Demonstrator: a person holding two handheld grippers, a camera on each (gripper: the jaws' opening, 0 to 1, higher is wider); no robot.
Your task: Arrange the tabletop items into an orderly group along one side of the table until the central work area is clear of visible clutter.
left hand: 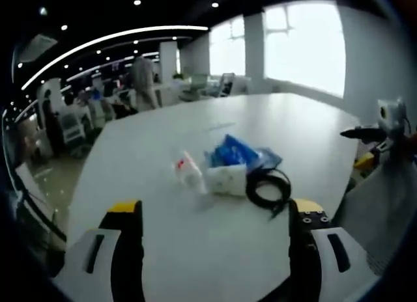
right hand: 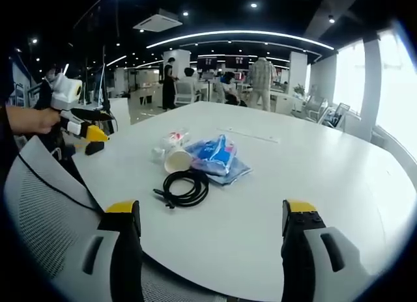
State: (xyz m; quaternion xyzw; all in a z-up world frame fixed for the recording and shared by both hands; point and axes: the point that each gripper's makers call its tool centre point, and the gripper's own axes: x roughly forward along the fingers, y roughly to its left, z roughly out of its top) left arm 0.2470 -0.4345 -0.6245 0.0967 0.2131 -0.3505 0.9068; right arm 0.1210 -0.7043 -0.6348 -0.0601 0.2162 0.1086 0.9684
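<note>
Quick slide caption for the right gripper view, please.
Open right gripper faces a coiled black cable, paper cup and blue packet on the white table.

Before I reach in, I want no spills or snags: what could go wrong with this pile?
The coiled black cable lies against the paper cup, which lies on its side; pulling the cable may roll the cup away. The blue plastic pack and the clear wrapped item look thin and slippery, so open jaws may slide off them. A mesh chair crowds the table edge by the right gripper.
</note>
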